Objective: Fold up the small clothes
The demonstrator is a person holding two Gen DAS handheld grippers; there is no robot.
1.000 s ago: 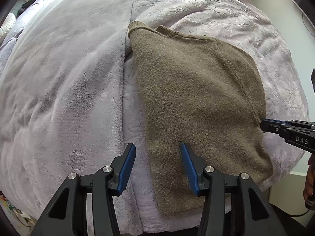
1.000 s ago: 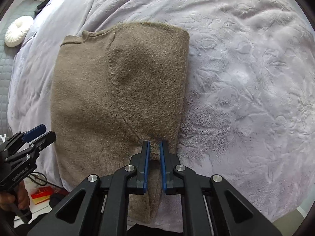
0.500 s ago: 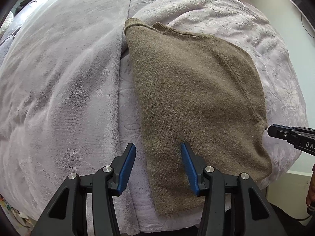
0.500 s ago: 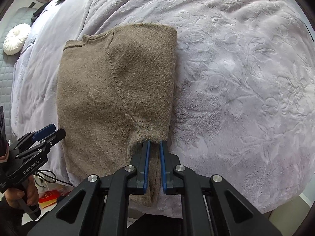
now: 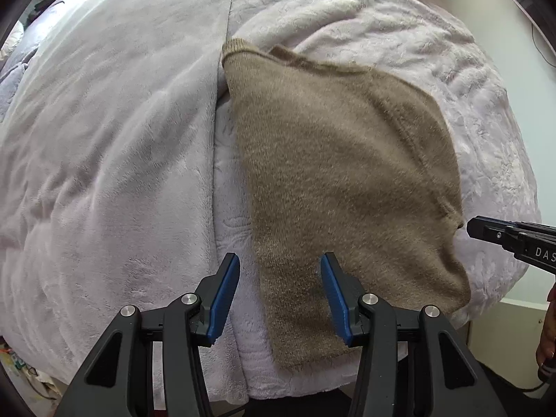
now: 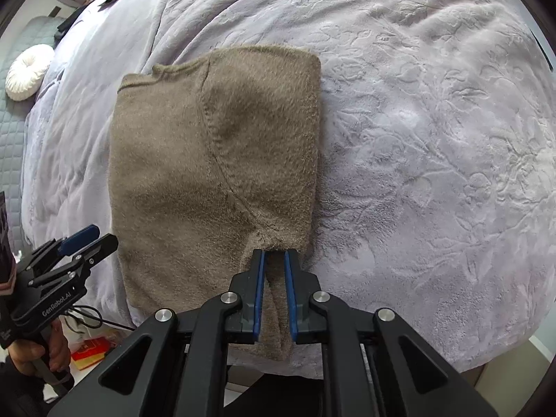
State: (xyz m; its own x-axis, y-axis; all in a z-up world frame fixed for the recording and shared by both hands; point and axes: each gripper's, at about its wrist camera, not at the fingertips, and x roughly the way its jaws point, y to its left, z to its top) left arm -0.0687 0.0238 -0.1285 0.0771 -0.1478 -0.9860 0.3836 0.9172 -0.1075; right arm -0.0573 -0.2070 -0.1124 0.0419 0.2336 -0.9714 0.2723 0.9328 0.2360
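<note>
Left gripper [image 5: 279, 288]: jaws half open, empty, hovering over sweater's [image 5: 340, 180] near-left edge. Sweater: brown fuzzy knit, flat on lilac bedspread [image 5: 104, 139], one side folded in. Looks soft, light, limp; likely sags, so pinch at corners/hem. Right gripper [image 6: 274, 271]: jaws just opening, near-closed, folded edge between them, grip looks loosened.

- A home bedroom: a wide bed under a plush, pale lilac blanket [image 6: 434, 139] embossed with flowers.
- A round white tufted cushion [image 6: 28, 71] lies by the bed's far left corner on grey quilted bedding [image 6: 10, 146].
- A plain pale wall [image 5: 493, 10] rises past the right edge.
</note>
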